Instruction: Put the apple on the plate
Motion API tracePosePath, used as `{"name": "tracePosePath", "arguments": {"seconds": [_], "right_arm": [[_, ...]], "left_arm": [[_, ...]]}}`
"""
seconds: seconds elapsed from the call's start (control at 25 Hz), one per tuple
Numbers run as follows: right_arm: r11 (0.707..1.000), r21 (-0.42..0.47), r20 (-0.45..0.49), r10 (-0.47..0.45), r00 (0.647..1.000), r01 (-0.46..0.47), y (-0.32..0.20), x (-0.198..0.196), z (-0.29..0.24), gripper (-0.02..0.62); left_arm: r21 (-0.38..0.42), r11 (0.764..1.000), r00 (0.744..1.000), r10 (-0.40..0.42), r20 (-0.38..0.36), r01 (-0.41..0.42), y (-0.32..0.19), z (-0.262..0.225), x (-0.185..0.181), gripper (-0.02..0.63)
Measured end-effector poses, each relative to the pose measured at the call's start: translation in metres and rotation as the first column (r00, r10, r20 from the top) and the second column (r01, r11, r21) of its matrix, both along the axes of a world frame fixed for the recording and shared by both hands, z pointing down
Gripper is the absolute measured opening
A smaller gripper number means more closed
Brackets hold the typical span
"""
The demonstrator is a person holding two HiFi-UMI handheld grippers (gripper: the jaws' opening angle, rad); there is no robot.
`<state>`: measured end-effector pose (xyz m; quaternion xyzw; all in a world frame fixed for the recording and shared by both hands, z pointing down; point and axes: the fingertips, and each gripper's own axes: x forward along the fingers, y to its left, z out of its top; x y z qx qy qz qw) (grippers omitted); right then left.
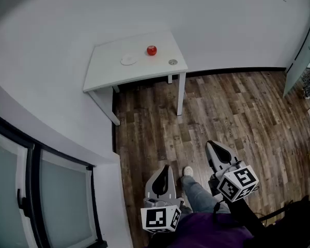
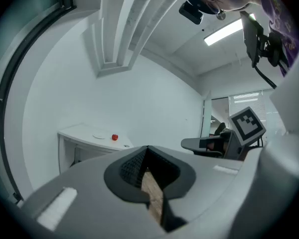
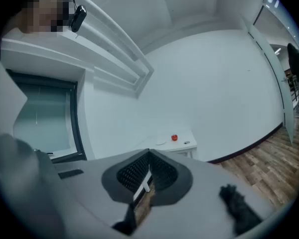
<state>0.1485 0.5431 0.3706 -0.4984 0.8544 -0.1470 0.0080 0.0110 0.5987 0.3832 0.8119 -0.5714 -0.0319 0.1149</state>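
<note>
A red apple (image 1: 152,50) sits on a white table (image 1: 108,71) against the far wall. A small white plate (image 1: 128,60) lies to its left, apart from it. Both grippers are far from the table, low in the head view over the wooden floor. The left gripper (image 1: 165,166) is shut with nothing in it, and so is the right gripper (image 1: 213,143). The left gripper view looks past its own closed tips (image 2: 147,147) at the distant apple (image 2: 114,137) and plate (image 2: 98,136). The right gripper (image 3: 149,151) view also holds the apple (image 3: 174,138) and plate (image 3: 160,143).
A small grey disc (image 1: 172,62) lies on the table to the right of the apple. Wooden floor (image 1: 232,112) stretches between me and the table. A dark-framed window (image 1: 36,200) runs along the left wall. The person's shoe (image 1: 187,171) shows between the grippers.
</note>
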Motion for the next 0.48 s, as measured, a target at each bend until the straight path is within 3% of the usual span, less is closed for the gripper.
{"name": "tracePosePath", "arguments": {"seconds": [0.48], "right_arm": [[1.000, 0.010, 0.013, -0.016, 1.000, 0.016, -0.127, 0.020, -0.003, 0.011]], "left_arm": [[0.017, 1.000, 1.000, -0.002, 0.021, 0.002, -0.125, -0.009, 0.022, 0.005]]}}
